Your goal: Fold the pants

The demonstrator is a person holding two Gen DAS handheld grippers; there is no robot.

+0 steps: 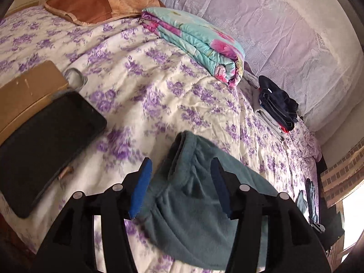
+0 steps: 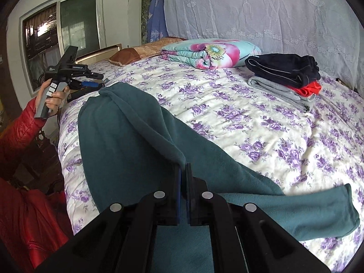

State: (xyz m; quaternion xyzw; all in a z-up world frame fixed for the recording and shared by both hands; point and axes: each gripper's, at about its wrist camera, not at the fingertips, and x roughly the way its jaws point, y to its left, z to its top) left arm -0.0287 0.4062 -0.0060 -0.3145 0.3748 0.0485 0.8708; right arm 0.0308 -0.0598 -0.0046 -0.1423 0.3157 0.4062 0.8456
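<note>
Left wrist view: the left gripper (image 1: 180, 187) hovers with fingers spread wide over the teal pants (image 1: 193, 207), which lie near the bed's (image 1: 159, 91) front edge, already doubled at the far end. No readable writing here.

Right wrist view: the right gripper (image 2: 183, 195) pinches a fold of the pants, lifting it off the bed; one leg end trails toward the right edge. Folding looks midway, with further folds left. The label on the dark folded stack (image 2: 284, 68) is too small to read.

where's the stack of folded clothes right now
The folded clothes sit at the far right of the bed in the right wrist view, just right of the floral quilt, below the lace curtain.
</note>
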